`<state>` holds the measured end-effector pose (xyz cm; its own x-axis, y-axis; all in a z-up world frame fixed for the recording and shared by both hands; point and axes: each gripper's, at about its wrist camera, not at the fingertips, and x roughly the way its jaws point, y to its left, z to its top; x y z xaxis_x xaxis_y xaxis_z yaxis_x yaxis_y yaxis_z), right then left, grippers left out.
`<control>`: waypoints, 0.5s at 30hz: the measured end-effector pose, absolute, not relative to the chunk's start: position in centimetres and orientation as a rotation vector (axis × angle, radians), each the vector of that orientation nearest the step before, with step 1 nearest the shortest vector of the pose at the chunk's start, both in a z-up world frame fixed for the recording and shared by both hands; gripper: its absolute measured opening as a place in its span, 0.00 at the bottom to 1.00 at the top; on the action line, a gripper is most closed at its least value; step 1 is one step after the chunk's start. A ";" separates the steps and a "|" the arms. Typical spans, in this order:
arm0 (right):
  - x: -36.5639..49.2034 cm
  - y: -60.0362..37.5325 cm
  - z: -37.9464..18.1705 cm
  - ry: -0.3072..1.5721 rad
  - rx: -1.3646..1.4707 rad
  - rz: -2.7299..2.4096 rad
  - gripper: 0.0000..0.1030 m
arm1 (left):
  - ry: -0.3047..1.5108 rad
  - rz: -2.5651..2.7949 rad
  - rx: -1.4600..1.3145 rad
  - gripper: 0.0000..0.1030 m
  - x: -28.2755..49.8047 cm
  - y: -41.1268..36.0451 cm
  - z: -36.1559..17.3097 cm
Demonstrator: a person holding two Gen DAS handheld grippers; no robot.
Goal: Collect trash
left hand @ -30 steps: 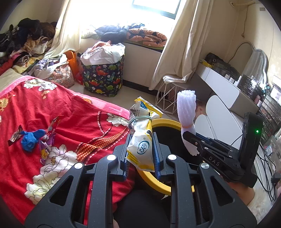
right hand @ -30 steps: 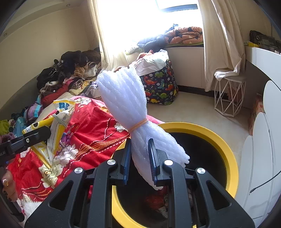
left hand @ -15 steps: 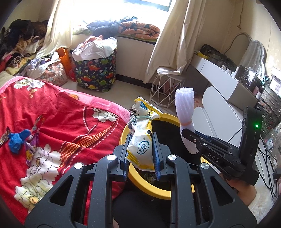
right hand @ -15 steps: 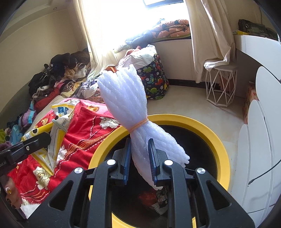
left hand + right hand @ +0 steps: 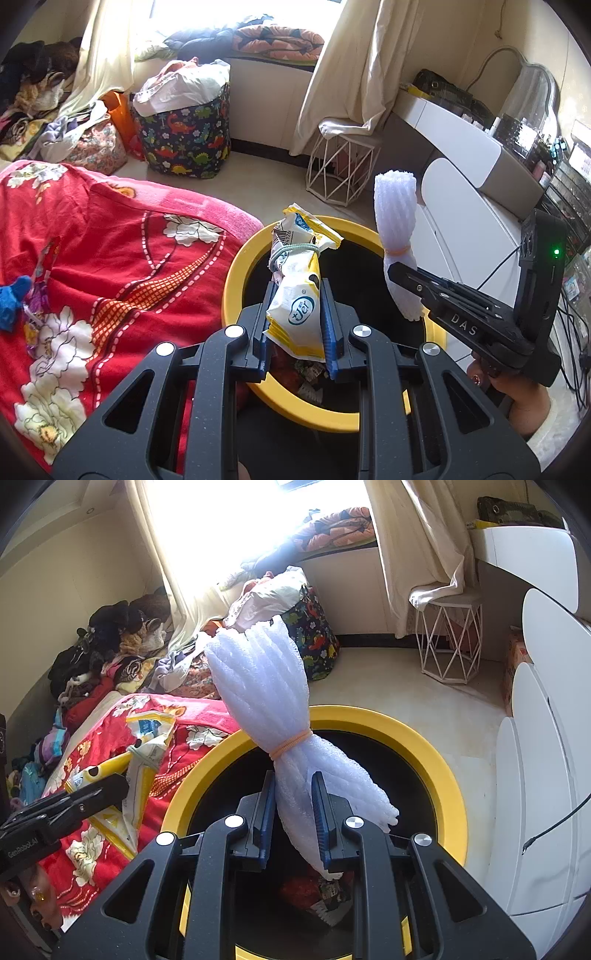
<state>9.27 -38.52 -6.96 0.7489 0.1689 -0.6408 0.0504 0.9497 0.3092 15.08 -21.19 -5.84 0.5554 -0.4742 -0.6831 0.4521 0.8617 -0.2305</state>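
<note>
My left gripper (image 5: 295, 317) is shut on a yellow and white snack bag (image 5: 297, 291) tied with a cord, held over the near rim of a round bin with a yellow rim (image 5: 236, 273). My right gripper (image 5: 293, 808) is shut on a white foam net bundle (image 5: 266, 690) bound by an orange band, above the bin's black opening (image 5: 402, 768). In the left wrist view the foam bundle (image 5: 397, 221) and right gripper (image 5: 410, 284) hang over the bin's right side. Crumpled wrappers (image 5: 325, 897) lie at the bin's bottom.
A red flowered blanket (image 5: 103, 266) covers the bed left of the bin, with a blue scrap (image 5: 13, 299) on it. Behind stand a dinosaur-print hamper (image 5: 188, 136), a white wire stool (image 5: 341, 166) and white drawers (image 5: 535, 775). Clothes pile at far left.
Both grippers have moved forward and down over the bin, still gripping their items. The bin's rim and opening now fill more of both views, and the blanket has slid left.
</note>
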 end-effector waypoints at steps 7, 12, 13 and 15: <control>9.5 -39.2 -7.8 0.746 0.351 0.053 0.28 | 0.843 -0.569 -0.020 0.16 15.9 -22.2 -6.9; 9.4 -39.8 -8.0 0.734 0.370 0.021 0.51 | 0.821 -0.526 -0.042 0.56 16.1 -21.5 -7.0; 9.4 -39.9 -8.0 0.735 0.369 0.012 0.54 | 0.815 -0.522 -0.048 0.63 16.1 -21.3 -6.8; 9.4 -39.9 -8.1 0.733 0.366 0.002 0.55 | 0.804 -0.510 -0.058 0.77 16.0 -21.0 -6.6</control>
<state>9.40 -39.87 -8.08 0.7460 0.1286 -0.6534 0.1251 0.9367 0.3272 15.96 -20.96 -6.56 0.5797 -0.4579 -0.6739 0.4146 0.8778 -0.2398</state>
